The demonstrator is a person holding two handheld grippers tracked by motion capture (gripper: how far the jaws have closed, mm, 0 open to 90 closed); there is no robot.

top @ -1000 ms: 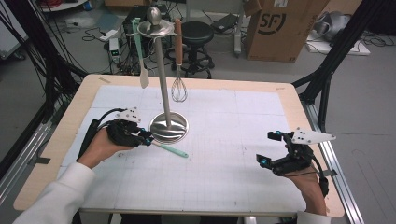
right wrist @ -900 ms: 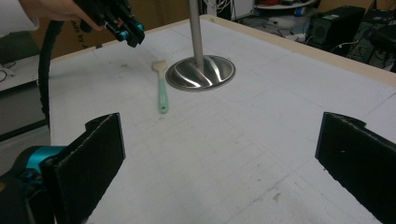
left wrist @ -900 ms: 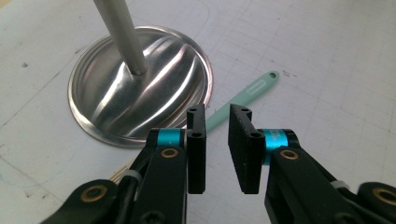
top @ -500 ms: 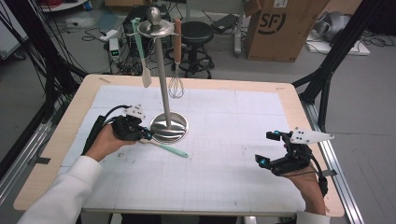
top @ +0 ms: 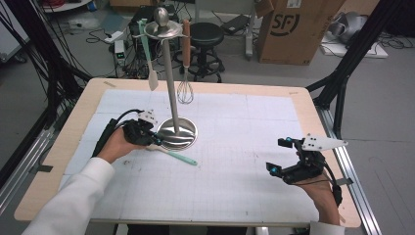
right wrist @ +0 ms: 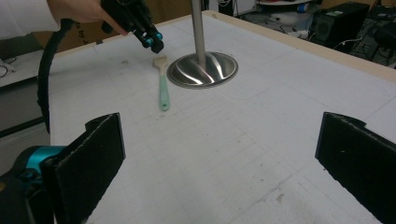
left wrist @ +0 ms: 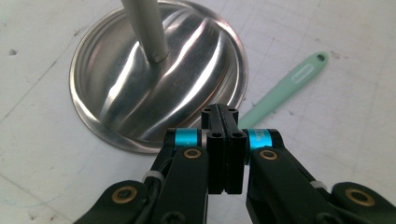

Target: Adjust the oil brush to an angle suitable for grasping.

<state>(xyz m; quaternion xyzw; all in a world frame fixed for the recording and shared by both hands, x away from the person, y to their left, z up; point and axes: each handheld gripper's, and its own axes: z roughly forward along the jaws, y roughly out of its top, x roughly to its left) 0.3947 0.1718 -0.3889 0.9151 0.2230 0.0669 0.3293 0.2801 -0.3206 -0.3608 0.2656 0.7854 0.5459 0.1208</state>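
The mint-green brush lies flat on the table, just beside the rim of the steel stand base. Its long axis runs on a diagonal in the high view: the pale head sits up-left, under your left gripper, and the handle with its hanging hole trails down-right toward the middle of the table. In the left gripper view the handle comes out from behind the jaws and runs off to the upper right.

Your left gripper is the one right at the brush. Its jaws are pressed together with nothing visibly between them, so they must part before they can straddle the handle, across its length. Your right gripper rests well apart near the table's right edge, jaws wide apart and empty.
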